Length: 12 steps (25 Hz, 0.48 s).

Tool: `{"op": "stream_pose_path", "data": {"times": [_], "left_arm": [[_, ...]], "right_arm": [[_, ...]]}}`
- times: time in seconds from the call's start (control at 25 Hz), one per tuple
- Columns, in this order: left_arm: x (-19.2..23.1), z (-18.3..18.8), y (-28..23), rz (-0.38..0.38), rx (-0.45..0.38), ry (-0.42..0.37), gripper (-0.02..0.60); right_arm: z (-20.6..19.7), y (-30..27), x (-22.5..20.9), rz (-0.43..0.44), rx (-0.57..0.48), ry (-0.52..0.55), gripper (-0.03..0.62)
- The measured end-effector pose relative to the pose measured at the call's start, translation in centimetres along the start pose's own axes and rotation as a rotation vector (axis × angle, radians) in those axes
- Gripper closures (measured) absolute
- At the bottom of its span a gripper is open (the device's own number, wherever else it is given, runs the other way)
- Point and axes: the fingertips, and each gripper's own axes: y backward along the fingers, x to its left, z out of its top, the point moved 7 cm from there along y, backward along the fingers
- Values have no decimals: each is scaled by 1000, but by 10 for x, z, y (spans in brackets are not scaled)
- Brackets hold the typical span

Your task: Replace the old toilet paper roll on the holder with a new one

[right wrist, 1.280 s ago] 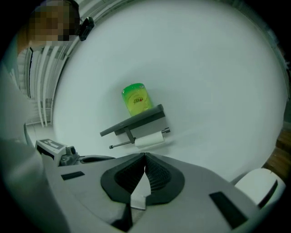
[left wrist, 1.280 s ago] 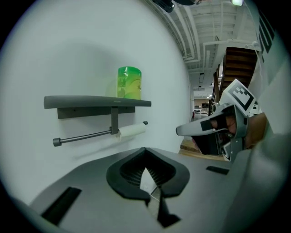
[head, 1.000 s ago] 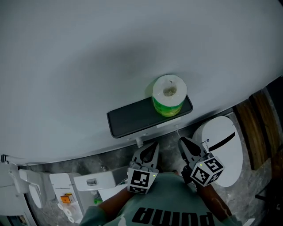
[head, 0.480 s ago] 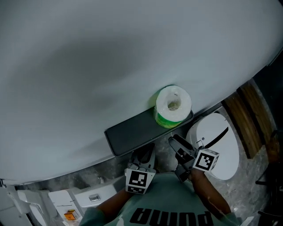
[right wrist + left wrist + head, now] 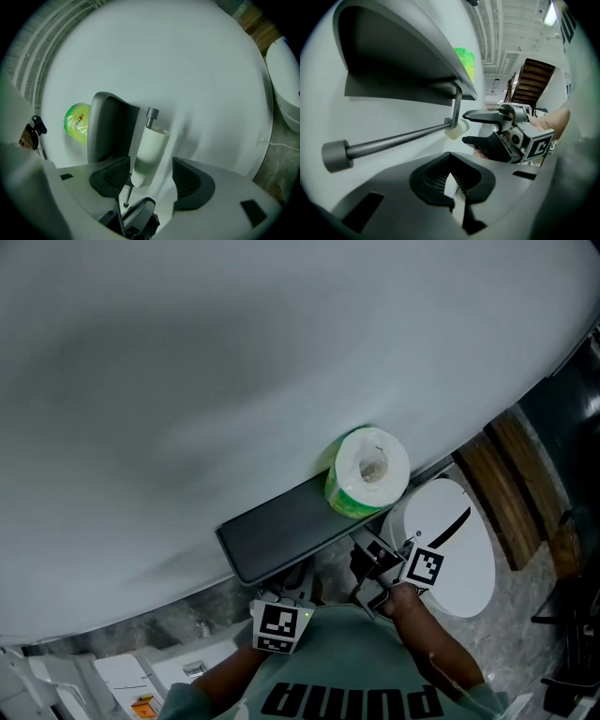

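Right gripper view: the old tube (image 5: 149, 154), bare and pale, is sitting on the rod (image 5: 150, 123) just under the shelf (image 5: 110, 126). It is being straddled by the right claw (image 5: 151, 171), whose jaws have just been opening. They are standing apart, with the tube between the pads but not pinched, closer to one pad than the other.

Step judged in hand: removal of the old tube, with the grasp being lined up. The next move is judged to call for the pads being closed lightly on the tube, which would then be slid along the rod, under the shelf, and off its knobbed free end (image 5: 151, 114).

Left gripper view: the left claw (image 5: 451, 180) is being held below the shelf with its jaws together and nothing between them. Only here is the rod being shown full length, from knob to bracket, with the tube at the bracket end.

Head view: only here is the new roll (image 5: 367, 474) being shown whole, green-wrapped, standing on top of the shelf at the end nearer the toilet (image 5: 459, 563). The rod and tube are being hidden beneath the shelf in this view.
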Motion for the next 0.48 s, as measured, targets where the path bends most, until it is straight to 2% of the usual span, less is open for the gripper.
{"op": "stream_pose_path", "data": {"times": [0.36,0.48], "left_arm": [[-5,4,6,78,19,3,577],[-9,6,6,97,23,5,577]], "right_arm": [[10,-7,-10,21,4,-91,330],[17,-5,-10,38,-5,-106,370]]}}
